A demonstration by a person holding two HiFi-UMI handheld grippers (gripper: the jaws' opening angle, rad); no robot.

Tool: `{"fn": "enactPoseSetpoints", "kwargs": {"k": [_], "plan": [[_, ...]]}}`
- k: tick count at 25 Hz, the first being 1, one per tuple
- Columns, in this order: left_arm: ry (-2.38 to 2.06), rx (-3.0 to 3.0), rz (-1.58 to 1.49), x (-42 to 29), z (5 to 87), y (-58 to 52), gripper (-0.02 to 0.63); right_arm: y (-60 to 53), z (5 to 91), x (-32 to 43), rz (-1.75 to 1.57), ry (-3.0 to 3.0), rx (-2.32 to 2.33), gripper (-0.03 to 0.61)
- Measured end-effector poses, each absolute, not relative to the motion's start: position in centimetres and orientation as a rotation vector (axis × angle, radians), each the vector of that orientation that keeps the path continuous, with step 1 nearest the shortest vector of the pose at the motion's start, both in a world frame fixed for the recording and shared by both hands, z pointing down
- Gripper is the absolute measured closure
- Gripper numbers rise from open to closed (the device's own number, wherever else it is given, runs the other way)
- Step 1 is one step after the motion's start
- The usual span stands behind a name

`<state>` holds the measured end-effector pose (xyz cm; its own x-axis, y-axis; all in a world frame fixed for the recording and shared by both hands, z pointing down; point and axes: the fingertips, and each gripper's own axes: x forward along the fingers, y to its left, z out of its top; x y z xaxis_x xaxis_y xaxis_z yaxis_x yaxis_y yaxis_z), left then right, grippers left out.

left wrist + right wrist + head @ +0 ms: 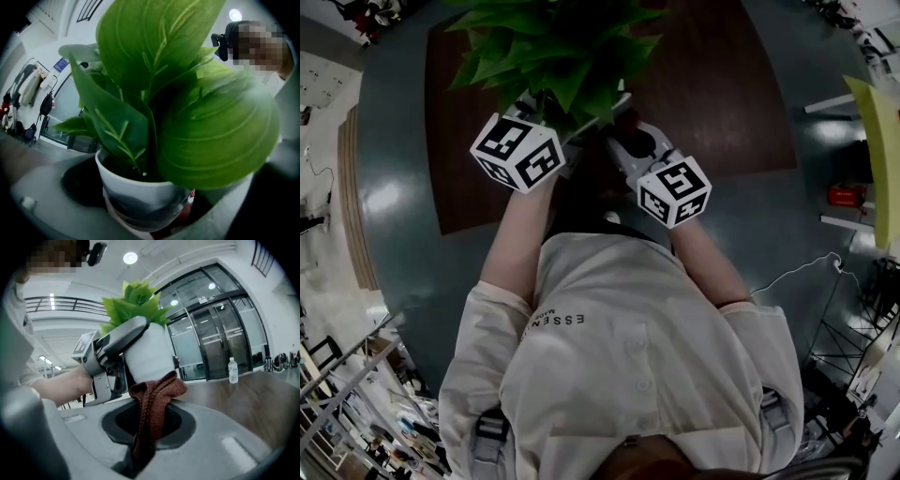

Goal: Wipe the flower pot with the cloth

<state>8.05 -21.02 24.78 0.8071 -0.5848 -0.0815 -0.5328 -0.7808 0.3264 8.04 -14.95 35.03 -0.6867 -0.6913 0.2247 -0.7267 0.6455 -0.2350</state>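
Left gripper (551,139): clamped round the white round flower pot (140,187), near the person.
Right gripper (145,427): closed on the rust-brown knitted cloth (152,401), which touched the pot's lower wall.
Advice: hold the pot steady and sweep the cloth round it.

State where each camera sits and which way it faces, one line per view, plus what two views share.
Head view: on the person's head, facing steeply down at the green-leaved plant; pale shirt and forearms show.
Left gripper view: on the left gripper, facing along its jaws, clamped on the white ceramic flower pot.
Right gripper view: on the right gripper, facing the pot; its jaws pinch the rust-brown knitted cloth; the left gripper shows.
Shared: both gripper views show the pot.
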Motion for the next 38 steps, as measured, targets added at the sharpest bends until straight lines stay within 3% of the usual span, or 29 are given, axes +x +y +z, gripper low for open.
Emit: {"fn": "enactPoseSetpoints", "kwargs": {"k": [9, 25, 38], "plan": [[-1.004, 2.621, -0.255, 6.0, 29.3, -21.4, 0.023, -17.7, 37.5, 14.0, 0.567, -2.604, 1.388, 0.529], [-0.913, 2.822, 0.188, 5.7, 47.0, -20.5, 0.025, -21.5, 43.9, 17.4, 0.577, -2.452, 1.521, 0.529], [-0.981, 2.761, 0.246, 3.5, 51.0, -19.9, 0.018, -23.3, 46.1, 18.5, 0.586, -2.396, 1.577, 0.529]]}}
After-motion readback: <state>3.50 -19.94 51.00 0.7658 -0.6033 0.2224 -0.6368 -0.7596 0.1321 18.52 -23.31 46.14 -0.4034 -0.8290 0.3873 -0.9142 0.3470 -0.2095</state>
